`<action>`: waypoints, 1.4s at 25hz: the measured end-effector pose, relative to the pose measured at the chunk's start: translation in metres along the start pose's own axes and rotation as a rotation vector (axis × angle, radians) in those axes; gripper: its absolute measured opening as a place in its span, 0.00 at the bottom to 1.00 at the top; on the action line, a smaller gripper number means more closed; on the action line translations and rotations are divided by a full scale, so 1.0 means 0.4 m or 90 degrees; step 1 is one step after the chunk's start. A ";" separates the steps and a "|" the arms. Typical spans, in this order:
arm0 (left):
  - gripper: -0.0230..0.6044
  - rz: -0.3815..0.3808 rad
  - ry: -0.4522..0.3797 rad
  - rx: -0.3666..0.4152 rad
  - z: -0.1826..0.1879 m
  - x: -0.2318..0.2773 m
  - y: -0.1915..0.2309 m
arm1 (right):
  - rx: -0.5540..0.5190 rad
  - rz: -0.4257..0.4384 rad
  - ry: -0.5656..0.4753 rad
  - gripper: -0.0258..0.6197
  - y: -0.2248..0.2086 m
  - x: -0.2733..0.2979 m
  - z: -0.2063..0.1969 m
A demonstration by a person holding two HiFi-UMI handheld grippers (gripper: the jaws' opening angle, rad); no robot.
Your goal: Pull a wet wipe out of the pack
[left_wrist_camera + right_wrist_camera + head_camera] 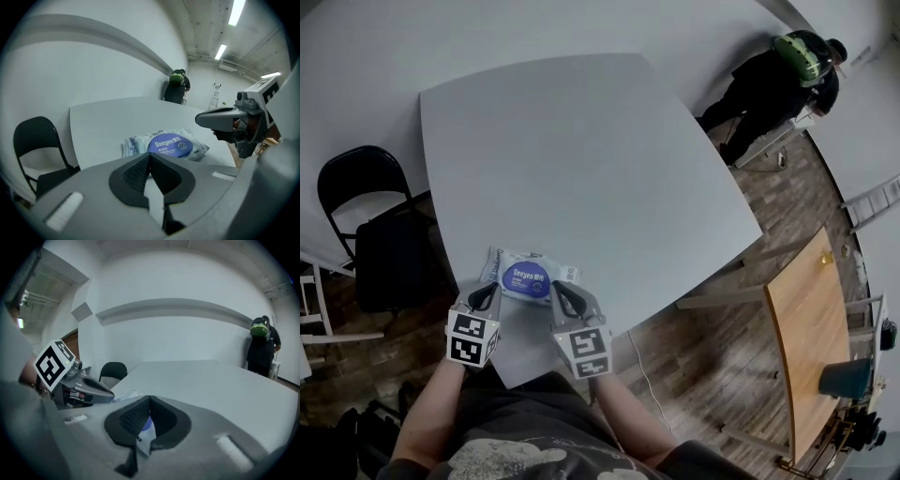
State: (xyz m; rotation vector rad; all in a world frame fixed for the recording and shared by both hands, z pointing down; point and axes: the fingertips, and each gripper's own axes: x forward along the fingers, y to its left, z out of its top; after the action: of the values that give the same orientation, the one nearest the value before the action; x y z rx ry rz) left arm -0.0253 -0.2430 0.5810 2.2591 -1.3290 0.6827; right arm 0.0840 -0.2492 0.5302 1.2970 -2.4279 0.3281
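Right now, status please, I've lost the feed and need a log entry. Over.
Left gripper shut, empty. Right gripper shut, empty. Wipe pack flat on table, just ahead of both tips, no wipe showing. Nothing in the way.

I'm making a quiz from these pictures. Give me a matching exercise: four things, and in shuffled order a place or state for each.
1 wipes pack
2 black chair
3 left gripper
4 wooden table

A shut, empty
B left of the grey table
C on the grey table's near corner
D right of the grey table

Pairs: 1-C, 2-B, 3-A, 4-D
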 end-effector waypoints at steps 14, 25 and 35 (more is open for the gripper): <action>0.07 -0.033 0.063 0.016 -0.064 0.053 -0.001 | -0.047 0.002 0.070 0.03 0.009 0.046 -0.028; 0.07 -0.039 0.089 0.056 -0.078 0.065 -0.006 | -0.179 0.060 0.174 0.30 0.073 0.079 -0.080; 0.07 -0.060 0.092 0.067 -0.074 0.064 -0.011 | -0.283 0.119 0.274 0.57 0.096 0.136 -0.132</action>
State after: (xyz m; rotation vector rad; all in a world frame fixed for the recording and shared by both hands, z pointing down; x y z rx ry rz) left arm -0.0164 -0.2411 0.6195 2.2896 -1.1364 0.8835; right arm 0.0353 -0.2492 0.5996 0.7234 -2.0935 0.0904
